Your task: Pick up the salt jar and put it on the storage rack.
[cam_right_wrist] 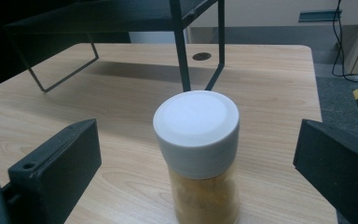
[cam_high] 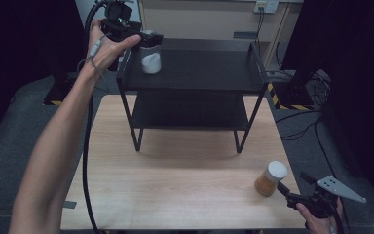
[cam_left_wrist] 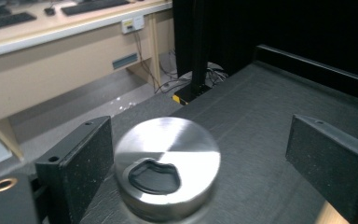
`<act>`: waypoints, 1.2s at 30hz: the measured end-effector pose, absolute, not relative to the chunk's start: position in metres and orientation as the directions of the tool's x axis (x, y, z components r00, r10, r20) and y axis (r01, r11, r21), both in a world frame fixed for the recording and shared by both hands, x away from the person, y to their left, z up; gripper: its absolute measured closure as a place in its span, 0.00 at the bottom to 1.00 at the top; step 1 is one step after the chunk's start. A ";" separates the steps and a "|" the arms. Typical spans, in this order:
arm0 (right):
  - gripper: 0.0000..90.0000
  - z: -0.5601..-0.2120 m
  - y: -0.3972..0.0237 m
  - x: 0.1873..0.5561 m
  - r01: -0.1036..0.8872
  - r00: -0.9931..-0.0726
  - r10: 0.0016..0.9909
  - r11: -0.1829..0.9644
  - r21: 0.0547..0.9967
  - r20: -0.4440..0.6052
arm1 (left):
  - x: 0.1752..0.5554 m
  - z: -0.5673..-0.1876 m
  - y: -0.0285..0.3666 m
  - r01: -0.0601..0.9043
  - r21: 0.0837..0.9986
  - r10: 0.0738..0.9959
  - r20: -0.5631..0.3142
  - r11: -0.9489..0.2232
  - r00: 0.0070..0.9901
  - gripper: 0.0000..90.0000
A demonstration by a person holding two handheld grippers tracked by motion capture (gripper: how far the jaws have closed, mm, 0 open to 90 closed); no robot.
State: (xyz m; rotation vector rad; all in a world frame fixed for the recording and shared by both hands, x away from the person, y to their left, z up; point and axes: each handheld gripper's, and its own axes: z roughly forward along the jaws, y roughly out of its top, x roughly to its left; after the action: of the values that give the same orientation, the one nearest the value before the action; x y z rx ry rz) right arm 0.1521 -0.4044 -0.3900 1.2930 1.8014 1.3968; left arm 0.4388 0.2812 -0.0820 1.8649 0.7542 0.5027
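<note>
A clear jar (cam_high: pixel 151 61) with white contents and a round metal lid (cam_left_wrist: pixel 168 158) stands at the left end of the top shelf of a black rack (cam_high: pixel 209 73). My left gripper (cam_high: pixel 148 39) is up at lid height and open, its jaws on either side of the lid (cam_left_wrist: pixel 205 140), with the right one well clear. Near the table's front right corner stands a jar of orange contents (cam_high: pixel 271 178) with a white cap (cam_right_wrist: pixel 196 121). My right gripper (cam_high: pixel 285 189) is open just behind it, both jaws wide of the jar (cam_right_wrist: pixel 200 144).
The two-tier rack has a bare lower shelf (cam_high: pixel 190 114) and thin legs on the wooden table (cam_high: pixel 175 185). A black cable (cam_high: pixel 84 161) trails down along the left forearm. Beyond the table are a desk and cables on the floor (cam_high: pixel 302 126).
</note>
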 end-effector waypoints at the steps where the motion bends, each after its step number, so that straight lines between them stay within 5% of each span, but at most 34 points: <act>1: 0.01 -0.390 -0.404 0.152 0.368 -0.415 0.897 0.016 0.930 0.149 | 0.436 -0.080 0.281 0.272 0.916 0.694 0.010 -0.296 0.720 0.06; 21: 0.01 -0.389 -0.400 0.155 0.377 -0.424 0.893 0.024 0.926 0.149 | 0.343 -0.124 0.324 0.188 0.962 0.643 -0.019 -0.196 0.766 0.00; 36: 0.01 -0.388 -0.397 0.155 0.374 -0.424 0.895 0.035 0.927 0.137 | 0.310 -0.166 0.346 0.154 0.962 0.649 0.032 -0.227 0.760 0.00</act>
State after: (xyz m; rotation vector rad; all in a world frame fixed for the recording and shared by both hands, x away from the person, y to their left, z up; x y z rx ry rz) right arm 0.1554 -0.3967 -0.3880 1.2813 1.8260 1.3838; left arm 0.3104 0.3463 -0.1661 1.7707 0.6288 0.5193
